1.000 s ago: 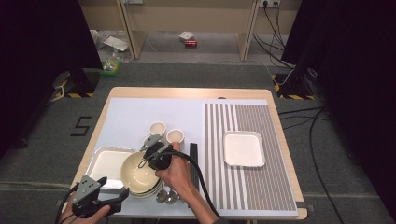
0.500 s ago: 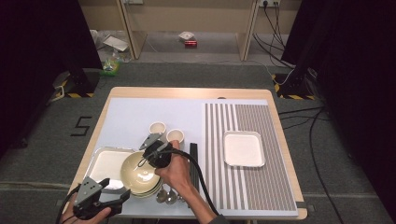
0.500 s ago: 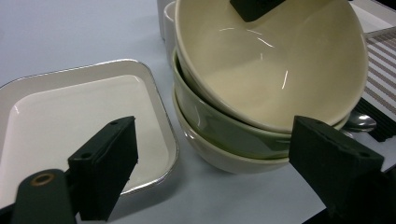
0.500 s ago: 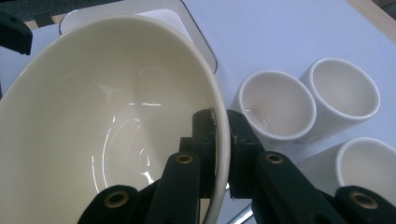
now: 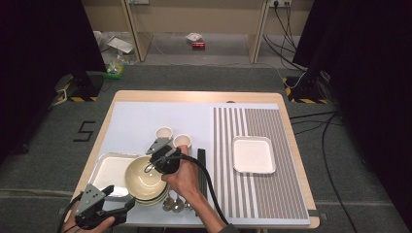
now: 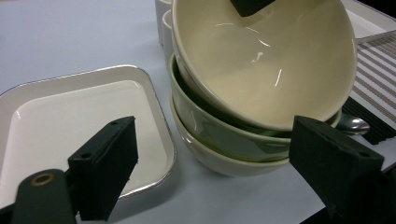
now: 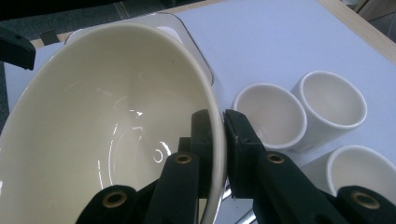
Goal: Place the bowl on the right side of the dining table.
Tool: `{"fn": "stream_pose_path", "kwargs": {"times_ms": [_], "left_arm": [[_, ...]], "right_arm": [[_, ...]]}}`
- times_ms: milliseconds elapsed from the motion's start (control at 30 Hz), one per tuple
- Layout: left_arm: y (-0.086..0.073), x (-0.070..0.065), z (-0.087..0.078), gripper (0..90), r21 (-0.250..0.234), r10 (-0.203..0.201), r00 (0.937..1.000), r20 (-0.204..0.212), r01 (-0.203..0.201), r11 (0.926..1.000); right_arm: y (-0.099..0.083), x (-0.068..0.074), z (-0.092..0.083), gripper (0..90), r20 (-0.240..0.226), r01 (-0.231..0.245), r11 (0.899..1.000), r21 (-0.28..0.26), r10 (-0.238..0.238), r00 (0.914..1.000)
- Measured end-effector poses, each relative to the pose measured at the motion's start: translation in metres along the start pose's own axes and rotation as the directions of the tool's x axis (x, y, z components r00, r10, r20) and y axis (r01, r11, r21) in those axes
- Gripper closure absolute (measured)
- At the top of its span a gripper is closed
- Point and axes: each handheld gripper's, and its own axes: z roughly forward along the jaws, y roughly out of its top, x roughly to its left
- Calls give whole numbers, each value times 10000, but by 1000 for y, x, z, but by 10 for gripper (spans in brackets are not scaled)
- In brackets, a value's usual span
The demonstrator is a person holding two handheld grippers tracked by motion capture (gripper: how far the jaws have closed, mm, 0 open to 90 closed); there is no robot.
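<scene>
Large dark numeral "5" marked on the grey floor left of the table

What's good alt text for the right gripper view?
The right gripper pinches the rim of a tilted cream bowl, one jaw inside and one outside. Three small white cups stand beside it on the pale blue table.

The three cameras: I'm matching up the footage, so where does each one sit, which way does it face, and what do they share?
High view: above the person's side, facing forward and down on the table; forearms, both grippers.
Left gripper view: on the left gripper, jaws wide, facing the stacked bowls and tray.
Right gripper view: on the right gripper, clamping the top bowl rim, cups beyond.
Shared: that top bowl.
</scene>
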Motion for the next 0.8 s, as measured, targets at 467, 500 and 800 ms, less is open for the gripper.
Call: {"fn": "stream_pose_path", "kwargs": {"times_ms": [467,500,800], "left_arm": [[0,0,-12,149,-228,120,9996,238,-114,9997],[-1,1,-12,149,-266,104,9998,150,-100,9996],[-13,12,-9,149,56,75,10000,-53,-75,10000]], "right_arm": [[5,-8,-22,832,-325,-537,9966,-624,517,9981],[6,-9,-24,832,-321,-531,9960,-713,509,9982],[4,-25,-50,832,-228,-977,9885,-1152,957,9952]]}}
